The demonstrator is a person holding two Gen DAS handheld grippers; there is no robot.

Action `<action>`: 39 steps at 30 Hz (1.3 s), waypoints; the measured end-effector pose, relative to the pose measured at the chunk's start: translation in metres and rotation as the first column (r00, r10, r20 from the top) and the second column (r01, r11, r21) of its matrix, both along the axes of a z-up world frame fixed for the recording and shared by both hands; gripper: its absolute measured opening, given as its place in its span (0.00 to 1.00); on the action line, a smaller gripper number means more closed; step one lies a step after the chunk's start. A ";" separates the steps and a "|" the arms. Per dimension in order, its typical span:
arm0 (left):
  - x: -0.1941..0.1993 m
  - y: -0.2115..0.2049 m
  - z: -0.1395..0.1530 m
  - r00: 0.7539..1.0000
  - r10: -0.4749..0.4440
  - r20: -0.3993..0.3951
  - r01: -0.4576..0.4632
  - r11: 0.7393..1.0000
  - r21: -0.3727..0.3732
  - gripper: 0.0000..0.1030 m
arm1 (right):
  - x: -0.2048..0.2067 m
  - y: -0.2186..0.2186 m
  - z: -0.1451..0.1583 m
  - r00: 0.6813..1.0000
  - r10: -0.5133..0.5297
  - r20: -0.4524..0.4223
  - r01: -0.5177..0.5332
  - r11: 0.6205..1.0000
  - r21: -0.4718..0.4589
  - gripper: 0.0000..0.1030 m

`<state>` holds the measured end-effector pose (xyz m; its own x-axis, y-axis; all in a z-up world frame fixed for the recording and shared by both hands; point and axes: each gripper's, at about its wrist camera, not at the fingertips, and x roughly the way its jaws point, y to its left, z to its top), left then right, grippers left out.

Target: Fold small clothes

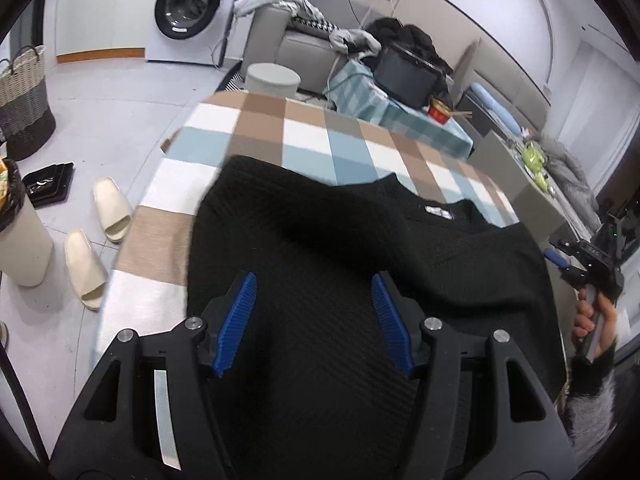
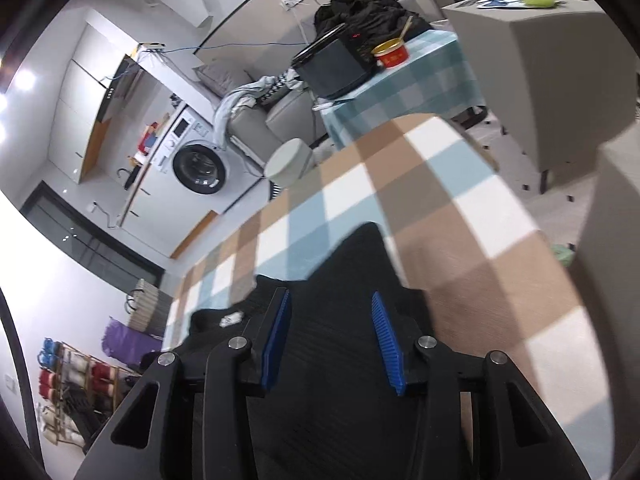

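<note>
From the left wrist view, the black knit sweater [image 1: 320,240] lies spread on the checked tablecloth [image 1: 256,128], filling the near half of the table and reaching toward its right edge; its collar with a white label [image 1: 438,212] points to the far right corner; the left gripper [image 1: 314,308] hovers over the lower body of the garment with its blue pads spread and nothing pinched between them; at the right edge the person's hand [image 1: 592,320] holds the right gripper [image 1: 558,258] beside the sweater. The ribbed knit looks soft, limp and fairly light, not slippery; it should drape and bunch when lifted, so a hem corner or a shoulder seam seems the better place to pinch than the middle. On the floor stand a woven laundry basket [image 1: 24,100], whose contents I cannot see, and a bin lined with a black bag [image 1: 16,216] that appears to hold some rubbish.

From the right wrist view, the right gripper [image 2: 330,336] stands over the sweater [image 2: 340,272] near its collar label [image 2: 231,319], jaws parted, cloth below but not clamped; bare tablecloth [image 2: 460,208] stretches to the far edge. On the neighbouring table a red bowl [image 2: 392,54] holds a stick-like utensil; a washing machine [image 2: 196,160] stands beyond, door shut.
</note>
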<state>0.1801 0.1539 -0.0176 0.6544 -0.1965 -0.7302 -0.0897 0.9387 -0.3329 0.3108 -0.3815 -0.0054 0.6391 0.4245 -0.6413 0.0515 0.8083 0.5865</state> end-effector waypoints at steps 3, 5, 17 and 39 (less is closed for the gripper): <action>0.016 -0.003 -0.011 0.999 0.026 -0.035 -0.025 0.999 0.031 0.56 | -0.008 -0.005 -0.002 1.000 -0.001 -0.013 0.000 0.999 -0.051 0.42; 0.023 -0.001 -0.018 0.997 0.049 -0.057 -0.047 0.998 0.036 0.56 | -0.009 -0.004 -0.002 1.000 0.005 -0.018 -0.007 0.995 -0.097 0.43; 0.020 0.001 -0.032 0.996 0.044 -0.080 -0.039 0.998 0.055 0.56 | 0.035 0.038 -0.011 0.998 0.063 -0.024 -0.068 0.941 -0.332 0.61; 0.011 0.005 -0.033 0.996 0.049 -0.079 -0.045 0.998 0.049 0.56 | 0.032 0.000 -0.014 0.998 -0.061 0.004 0.060 0.972 -0.227 0.22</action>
<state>0.1911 0.1586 -0.0502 0.6014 -0.1309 -0.7881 -0.1586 0.9473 -0.2784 0.3432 -0.3814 -0.0197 0.6570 0.2287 -0.7184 0.1059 0.9154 0.3883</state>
